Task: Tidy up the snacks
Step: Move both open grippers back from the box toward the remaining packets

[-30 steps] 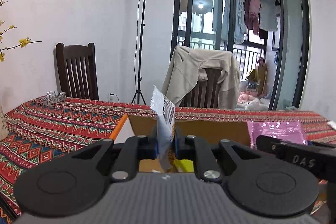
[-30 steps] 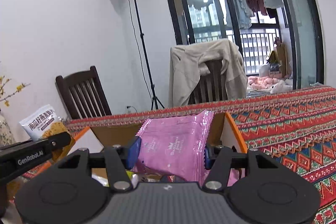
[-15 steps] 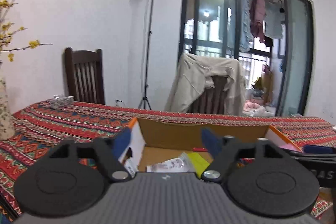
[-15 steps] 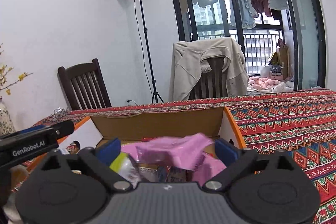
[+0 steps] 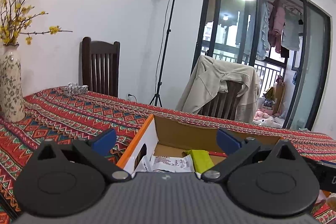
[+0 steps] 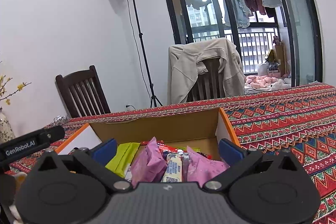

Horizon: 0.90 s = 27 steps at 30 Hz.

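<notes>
Table (image 6: 283, 119) under a red patterned cloth, carrying an open cardboard box (image 6: 163, 129). Left gripper (image 5: 166, 138) opening wide over the box's left side, nothing between the pads. Right gripper (image 6: 167, 147) spread wide, gripping nothing. Down in the box: pink packets (image 6: 147, 163), a green packet (image 5: 201, 161), a white packet (image 5: 168, 163).

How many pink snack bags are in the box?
2. One pink bag lies left of the white wrapped bar, the other pink bag right of it, both inside the cardboard box. More may be hidden underneath.
</notes>
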{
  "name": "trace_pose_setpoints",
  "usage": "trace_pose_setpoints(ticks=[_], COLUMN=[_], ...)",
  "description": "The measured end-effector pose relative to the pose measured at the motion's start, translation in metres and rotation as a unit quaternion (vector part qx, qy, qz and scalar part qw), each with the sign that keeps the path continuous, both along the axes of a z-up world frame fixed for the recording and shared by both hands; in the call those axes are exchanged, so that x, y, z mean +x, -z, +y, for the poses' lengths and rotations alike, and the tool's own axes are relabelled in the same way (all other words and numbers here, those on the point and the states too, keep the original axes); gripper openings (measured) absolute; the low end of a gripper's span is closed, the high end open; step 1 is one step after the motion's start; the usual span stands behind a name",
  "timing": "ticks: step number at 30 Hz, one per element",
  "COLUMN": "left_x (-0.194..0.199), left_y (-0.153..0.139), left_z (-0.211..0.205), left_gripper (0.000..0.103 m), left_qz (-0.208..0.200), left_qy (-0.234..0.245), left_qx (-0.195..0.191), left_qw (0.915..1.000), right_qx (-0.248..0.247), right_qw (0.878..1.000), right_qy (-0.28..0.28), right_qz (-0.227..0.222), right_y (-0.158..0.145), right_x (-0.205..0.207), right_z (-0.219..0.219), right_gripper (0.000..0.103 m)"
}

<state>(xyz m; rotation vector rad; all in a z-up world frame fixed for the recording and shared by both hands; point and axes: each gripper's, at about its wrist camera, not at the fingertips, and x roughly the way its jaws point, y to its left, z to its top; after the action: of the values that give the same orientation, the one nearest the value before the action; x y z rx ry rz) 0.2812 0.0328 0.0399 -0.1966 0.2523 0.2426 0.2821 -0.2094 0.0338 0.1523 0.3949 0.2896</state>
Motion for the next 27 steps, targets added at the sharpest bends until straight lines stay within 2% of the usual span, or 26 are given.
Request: trace_pose_setpoints(ticks=[13,24,27], left_x=[-0.002,-0.007,-0.004], left_y=[-0.001,-0.007,-0.013], left_z=[-0.002,-0.006,-0.006], left_gripper=[0.103,0.103,0.103], left_qz=[0.004,-0.002,0.017], left_qy=[0.004,-0.003,0.004], left_qx=[-0.002,0.005,-0.002], left_qw=[1.0,1.0,0.9998], right_qx=[-0.005,-0.016,-0.031], right_qw=[1.0,0.999,0.999], right_qy=[-0.003,-0.003,-0.004], right_qz=[-0.007,-0.031,-0.027], right_y=[-0.003,-0.015,-0.024], right_x=[-0.007,-0.021,-0.024], right_z=[0.002,0.003,0.005], right_gripper=[0.103,0.103,0.103])
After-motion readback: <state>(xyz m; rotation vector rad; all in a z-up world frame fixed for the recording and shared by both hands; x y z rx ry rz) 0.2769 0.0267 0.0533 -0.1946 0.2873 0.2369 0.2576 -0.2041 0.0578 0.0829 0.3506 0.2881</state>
